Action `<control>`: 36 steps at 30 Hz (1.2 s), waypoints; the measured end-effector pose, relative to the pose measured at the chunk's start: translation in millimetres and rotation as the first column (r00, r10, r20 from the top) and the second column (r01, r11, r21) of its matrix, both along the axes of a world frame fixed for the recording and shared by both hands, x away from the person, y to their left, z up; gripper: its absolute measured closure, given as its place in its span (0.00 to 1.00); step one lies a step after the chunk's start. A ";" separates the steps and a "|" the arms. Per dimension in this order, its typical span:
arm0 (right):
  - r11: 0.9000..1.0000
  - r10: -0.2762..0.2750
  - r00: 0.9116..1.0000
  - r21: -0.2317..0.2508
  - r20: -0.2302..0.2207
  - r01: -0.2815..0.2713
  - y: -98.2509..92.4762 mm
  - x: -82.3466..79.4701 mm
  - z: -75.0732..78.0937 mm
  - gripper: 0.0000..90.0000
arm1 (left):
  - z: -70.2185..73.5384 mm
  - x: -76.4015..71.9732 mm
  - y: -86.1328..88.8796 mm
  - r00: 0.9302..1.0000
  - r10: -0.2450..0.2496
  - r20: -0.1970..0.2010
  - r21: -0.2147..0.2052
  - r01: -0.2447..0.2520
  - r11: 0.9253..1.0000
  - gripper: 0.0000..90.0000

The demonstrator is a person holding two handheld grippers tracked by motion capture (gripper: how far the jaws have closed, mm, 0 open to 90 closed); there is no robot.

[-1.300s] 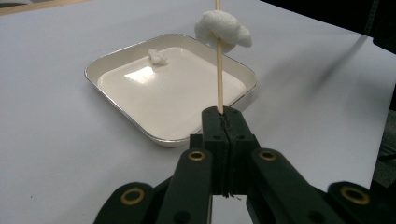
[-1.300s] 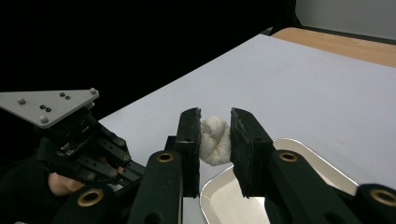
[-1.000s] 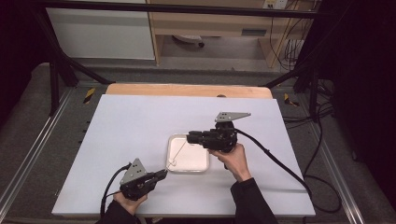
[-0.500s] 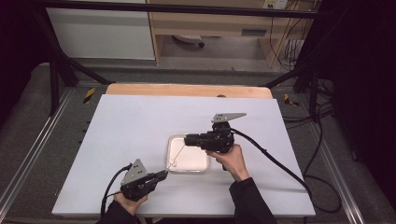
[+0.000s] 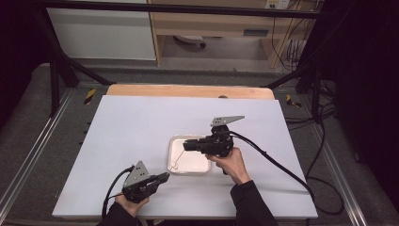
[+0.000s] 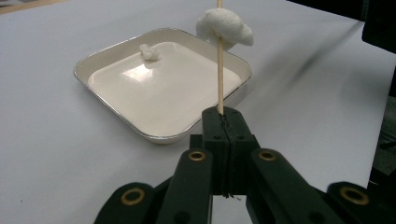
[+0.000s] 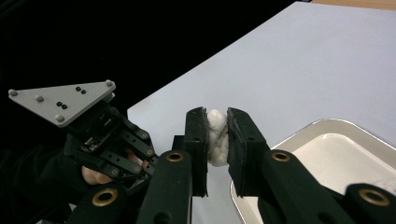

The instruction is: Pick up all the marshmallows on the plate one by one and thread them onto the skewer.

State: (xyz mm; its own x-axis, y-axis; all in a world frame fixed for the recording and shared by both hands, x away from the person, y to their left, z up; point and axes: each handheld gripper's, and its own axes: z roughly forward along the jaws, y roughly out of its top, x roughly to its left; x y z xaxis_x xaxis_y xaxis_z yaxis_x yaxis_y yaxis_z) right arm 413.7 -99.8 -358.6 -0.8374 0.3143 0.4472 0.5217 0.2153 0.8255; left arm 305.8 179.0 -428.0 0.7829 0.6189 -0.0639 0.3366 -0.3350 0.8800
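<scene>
While the left gripper [image 6: 223,122] stays low near the front edge of the table [image 5: 141,122], its jaws are pressed fully together on a thin wooden skewer [image 6: 219,74]. The skewer stands straight up out of the jaw tips in the left gripper view and carries one white marshmallow [image 6: 225,28] near its top; in the high view it slants toward the tray. The right gripper [image 7: 217,135] hovers over the near-left part of the white square tray [image 5: 190,165], jaws narrow and just closed further, squeezing a second marshmallow [image 7: 217,135] between the pads. A third, small piece of marshmallow [image 6: 148,51] lies inside the tray by its far rim. The tray sits mid-table, between both hands.
</scene>
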 end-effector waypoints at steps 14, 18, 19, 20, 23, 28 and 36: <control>0.999 0.049 0.999 -0.019 -0.016 -0.049 21.0 -11.0 -21.0 0.89 | 7.8 -0.3 -2.7 1.000 0.022 0.016 -0.032 -0.021 0.999 0.99; 0.998 0.046 0.999 -0.031 -0.013 -0.046 29.5 -11.6 -29.8 0.89 | 1.2 2.7 -1.5 0.999 0.028 -0.019 -0.023 -0.028 0.999 0.99; 0.999 0.043 0.999 -0.025 -0.019 -0.044 29.8 -11.1 -31.4 0.89 | 1.3 3.3 -0.6 0.999 0.027 -0.023 -0.027 -0.028 0.999 0.99; 0.999 0.041 0.999 -0.023 -0.022 -0.042 30.0 -11.3 -31.7 0.89 | 1.4 3.2 -0.3 0.999 0.029 -0.020 -0.030 -0.030 0.999 0.99; 0.999 0.041 0.999 -0.019 -0.023 -0.042 30.4 -12.1 -31.1 0.88 | 2.0 2.8 -2.0 0.999 0.030 -0.011 -0.027 -0.030 0.999 0.99; 0.999 0.014 1.000 -0.036 0.012 -0.014 27.1 -13.0 -27.3 0.77 | 1.3 3.8 -2.7 0.999 0.031 -0.017 -0.029 -0.032 0.999 0.99; 0.993 -0.083 0.990 -0.069 0.114 0.092 1.6 -13.3 -11.6 0.43 | -0.8 7.5 3.9 0.998 0.052 -0.046 -0.038 -0.054 0.998 0.99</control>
State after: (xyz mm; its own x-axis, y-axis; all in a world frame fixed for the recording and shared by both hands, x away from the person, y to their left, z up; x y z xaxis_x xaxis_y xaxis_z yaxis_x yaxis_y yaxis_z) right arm 400.4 -98.2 -370.2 -0.8483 0.4173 0.3259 0.4473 0.2354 0.8629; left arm 313.3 182.9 -428.9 0.7451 0.6556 -0.1228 0.3920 -0.2815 0.8758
